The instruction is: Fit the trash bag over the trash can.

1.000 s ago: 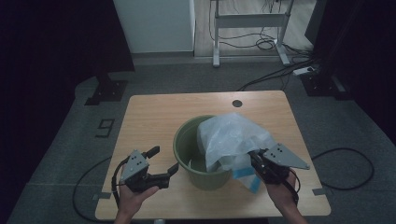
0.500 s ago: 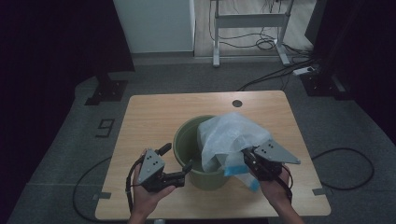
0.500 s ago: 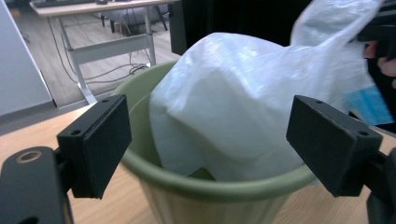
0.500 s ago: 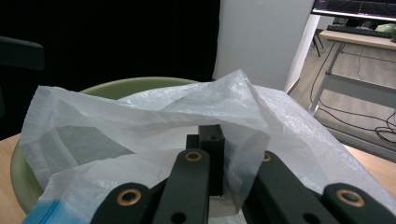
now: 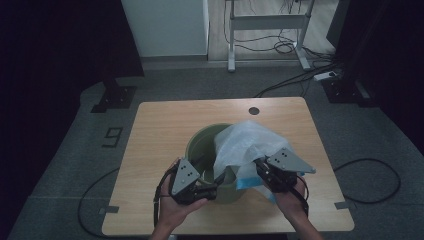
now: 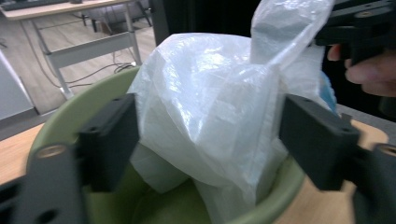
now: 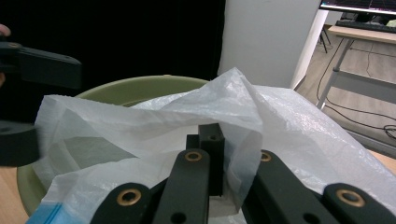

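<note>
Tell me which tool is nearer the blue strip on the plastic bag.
Right. The right tool is shut on the plastic bag just above its blue strip. The left tool is open at the green bin's near rim, across the bag from the strip.

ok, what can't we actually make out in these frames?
- Floor of the green bin: covered by the white plastic bag in the high view and the left gripper view.
- Anything inside the bag: film is translucent, folds hide it.
- Right gripper jaw tips: wrapped in bag film in the right gripper view, so grip depth is unclear.
- Left gripper: jaws blurred, open around the bag; contact can't be told.
</note>
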The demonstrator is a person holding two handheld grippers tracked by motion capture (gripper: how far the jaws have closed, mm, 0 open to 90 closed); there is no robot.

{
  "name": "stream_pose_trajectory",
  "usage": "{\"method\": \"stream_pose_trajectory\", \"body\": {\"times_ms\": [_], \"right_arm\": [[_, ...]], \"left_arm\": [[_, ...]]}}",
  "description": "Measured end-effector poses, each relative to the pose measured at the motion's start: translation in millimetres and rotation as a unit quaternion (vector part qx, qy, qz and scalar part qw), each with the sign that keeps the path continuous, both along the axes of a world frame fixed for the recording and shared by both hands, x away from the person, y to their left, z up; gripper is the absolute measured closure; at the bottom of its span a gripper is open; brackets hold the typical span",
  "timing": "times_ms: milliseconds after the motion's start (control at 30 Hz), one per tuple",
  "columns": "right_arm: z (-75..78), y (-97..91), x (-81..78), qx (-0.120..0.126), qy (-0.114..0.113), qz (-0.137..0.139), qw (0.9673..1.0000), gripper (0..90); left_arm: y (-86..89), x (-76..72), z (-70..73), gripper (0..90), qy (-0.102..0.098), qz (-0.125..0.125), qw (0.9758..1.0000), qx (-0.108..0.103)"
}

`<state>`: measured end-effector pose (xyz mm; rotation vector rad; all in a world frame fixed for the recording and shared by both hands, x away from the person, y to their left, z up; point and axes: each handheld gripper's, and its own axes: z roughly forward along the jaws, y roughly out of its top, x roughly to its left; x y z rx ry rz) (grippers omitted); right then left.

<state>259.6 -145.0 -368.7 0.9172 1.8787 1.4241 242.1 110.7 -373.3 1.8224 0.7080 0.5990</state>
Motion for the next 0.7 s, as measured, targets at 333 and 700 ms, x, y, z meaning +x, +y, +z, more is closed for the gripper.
{"method": "stream_pose_trajectory", "body": {"times_ms": [333, 700], "right_arm": [[-1.8, -2.0, -0.9, 0.009, 0.007, 0.028, 0.9995, 77.0], [-8.3, -27.3, -35.8, 0.043, -0.016, 0.069, 0.9966, 34.2]], "left_arm": [[-2.4, 10.2, -1.1, 75.1, 0.018, -0.018, 0.9996, -0.008], [13.1, 18.6, -1.5, 90.0, 0.038, 0.014, 0.9985, -0.037]]}}
